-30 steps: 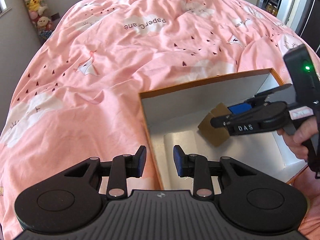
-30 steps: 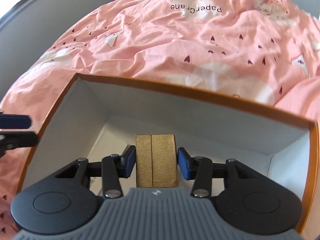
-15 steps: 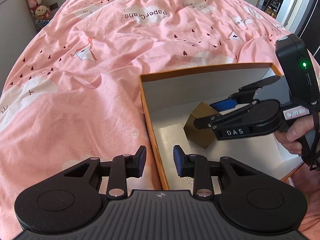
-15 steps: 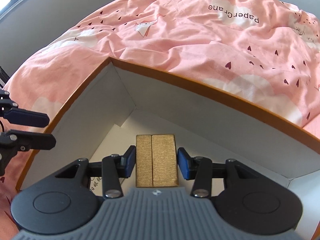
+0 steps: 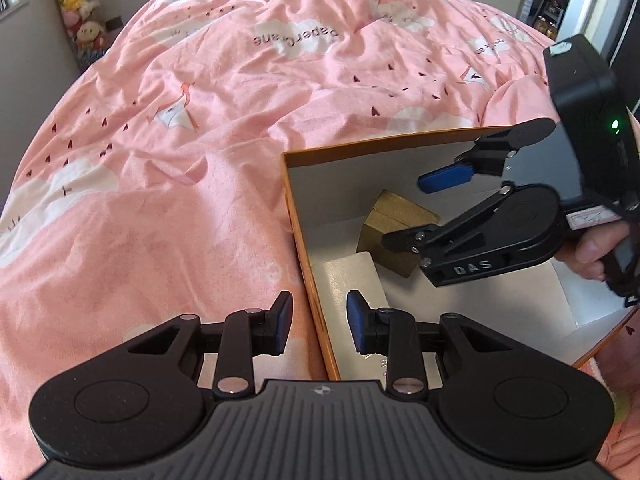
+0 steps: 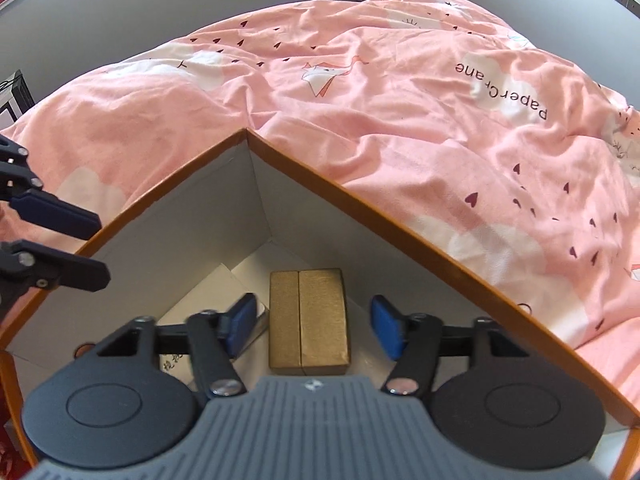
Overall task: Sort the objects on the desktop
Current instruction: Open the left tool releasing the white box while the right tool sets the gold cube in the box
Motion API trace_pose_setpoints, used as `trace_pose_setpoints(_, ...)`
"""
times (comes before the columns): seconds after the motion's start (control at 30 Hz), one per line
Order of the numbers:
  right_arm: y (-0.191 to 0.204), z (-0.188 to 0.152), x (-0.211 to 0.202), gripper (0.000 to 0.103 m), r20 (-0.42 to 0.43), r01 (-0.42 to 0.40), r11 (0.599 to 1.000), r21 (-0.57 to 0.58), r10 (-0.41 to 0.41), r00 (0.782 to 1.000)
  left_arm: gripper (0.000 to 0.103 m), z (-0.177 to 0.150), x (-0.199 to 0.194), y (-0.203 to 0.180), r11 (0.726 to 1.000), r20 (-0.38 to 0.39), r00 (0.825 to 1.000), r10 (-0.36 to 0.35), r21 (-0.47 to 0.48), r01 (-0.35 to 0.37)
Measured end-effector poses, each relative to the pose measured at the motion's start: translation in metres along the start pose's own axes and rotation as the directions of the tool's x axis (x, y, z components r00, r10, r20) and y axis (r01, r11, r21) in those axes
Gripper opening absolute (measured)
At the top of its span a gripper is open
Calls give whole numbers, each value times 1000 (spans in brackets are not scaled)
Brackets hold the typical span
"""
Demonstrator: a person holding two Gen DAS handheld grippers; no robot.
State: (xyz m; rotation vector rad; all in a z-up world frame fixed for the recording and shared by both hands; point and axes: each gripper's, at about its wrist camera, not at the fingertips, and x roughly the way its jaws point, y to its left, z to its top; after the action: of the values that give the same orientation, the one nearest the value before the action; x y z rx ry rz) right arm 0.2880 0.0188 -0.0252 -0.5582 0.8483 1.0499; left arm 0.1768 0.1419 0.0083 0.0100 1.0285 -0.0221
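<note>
Here, a small gold box (image 6: 307, 318) sits in the far corner of an orange-rimmed carton (image 6: 400, 220), directly between the spread fingers of the right tool (image 6: 312, 326), which grips nothing. The release looks complete; a clean finish means drawing the tool straight back and up so neither finger nudges the box. The left tool (image 5: 316, 322), also open and empty, straddles the carton's near wall above the pink bedspread (image 5: 180, 160). Only the left view shows the white card (image 5: 352, 280) lying just beside the box and the hand (image 5: 596, 248) on the right tool's grip.
</note>
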Motion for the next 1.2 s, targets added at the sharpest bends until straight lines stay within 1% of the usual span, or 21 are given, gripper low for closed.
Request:
trace_pose_setpoints(0.03,-1,-1,-3,72,-19,1,1000,12,-1,1000,37,0,0,-1,1000,3,1000,1,7,-1)
trace_pose_setpoints(0.1,-4,-6,-6,72,-60,-31,999,44,33,998,41,1,2,-1,1000,-9,1000,9,-7,-10)
trace_pose_setpoints(0.13,-5,-8,-5,68,-88,-40,997,61,45,995,44,1,3,-1,1000,-8,1000,11,-14,-11)
trace_pose_setpoints(0.17,-5,-11,-2,64,-113,-41,996,76,49,992,45,1,4,-1,1000,-8,1000,12,-17,-12)
trace_pose_setpoints(0.23,-5,-16,5,39,-139,-37,996,77,47,989,45,1,5,0,999,-14,1000,12,-31,-13)
trace_pose_setpoints(0.27,-5,-19,9,35,-141,-27,997,77,38,989,45,1,6,1,999,-15,1000,10,-38,-11)
trace_pose_setpoints(0.33,-8,-21,17,19,-142,-7,996,84,19,990,45,1,6,2,999,-21,1000,4,-46,-5)
trace_pose_setpoints(0.4,-10,-22,22,14,-129,21,997,80,-11,992,45,0,5,2,999,-27,1000,-7,-49,6)
trace_pose_setpoints(0.43,-10,-22,23,12,-124,31,997,75,-22,992,45,0,5,2,999,-30,999,-10,-49,9)
trace_pose_setpoints(0.5,-10,-20,25,9,-116,13,997,79,-4,993,45,0,6,2,999,-46,999,-8,-46,6)
trace_pose_setpoints(0.57,-7,-18,26,9,-105,8,997,71,0,994,45,1,8,2,999,-58,998,-3,-45,0)
trace_pose_setpoints(0.7,-4,-10,29,8,-100,46,998,54,-40,994,45,1,10,3,999,-72,997,-12,-49,8)
trace_pose_setpoints(0.8,-7,-4,30,8,-65,81,995,50,-77,995,45,2,12,2,999,-80,997,-8,-47,4)
trace_pose_setpoints(1.03,4,8,38,8,-48,-5,998,57,8,999,45,3,13,4,998,-89,996,-16,-61,10)
trace_pose_setpoints(1.13,11,10,40,5,-30,-20,998,57,21,999,45,3,13,5,998,-92,996,-19,-65,13)
trace_pose_setpoints(1.2,12,11,40,5,-35,-17,998,60,20,999,45,3,13,5,998,-90,996,-19,-65,14)
